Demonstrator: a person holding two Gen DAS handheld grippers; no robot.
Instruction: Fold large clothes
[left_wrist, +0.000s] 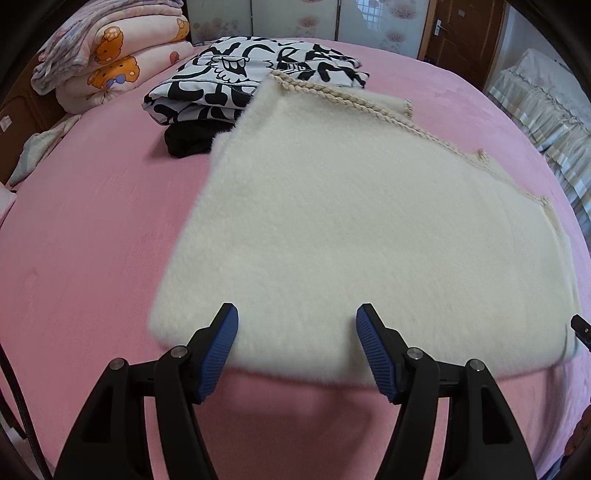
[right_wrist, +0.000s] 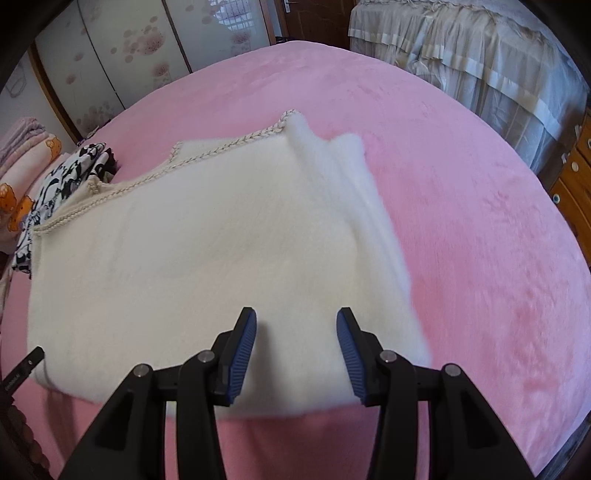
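A cream fluffy garment (left_wrist: 332, 229) with a braided trim (left_wrist: 343, 98) lies folded flat on the pink bed. In the right wrist view the same garment (right_wrist: 207, 251) shows a doubled layer along its right side. My left gripper (left_wrist: 297, 314) hovers over the garment's near edge, open, with nothing between its blue pads (left_wrist: 221, 343). My right gripper (right_wrist: 296, 315) hangs over the near edge further right, also open and empty. The tip of the other gripper (left_wrist: 581, 330) peeks in at the right edge of the left wrist view.
A folded black-and-white patterned garment (left_wrist: 255, 74) lies on a black one (left_wrist: 192, 142) behind the cream garment. Stacked pink quilts (left_wrist: 110, 55) sit at the far left. The pink bedspread (right_wrist: 461, 206) stretches to the right. A draped bed (right_wrist: 480, 55) and wooden drawers (right_wrist: 576, 177) stand beyond.
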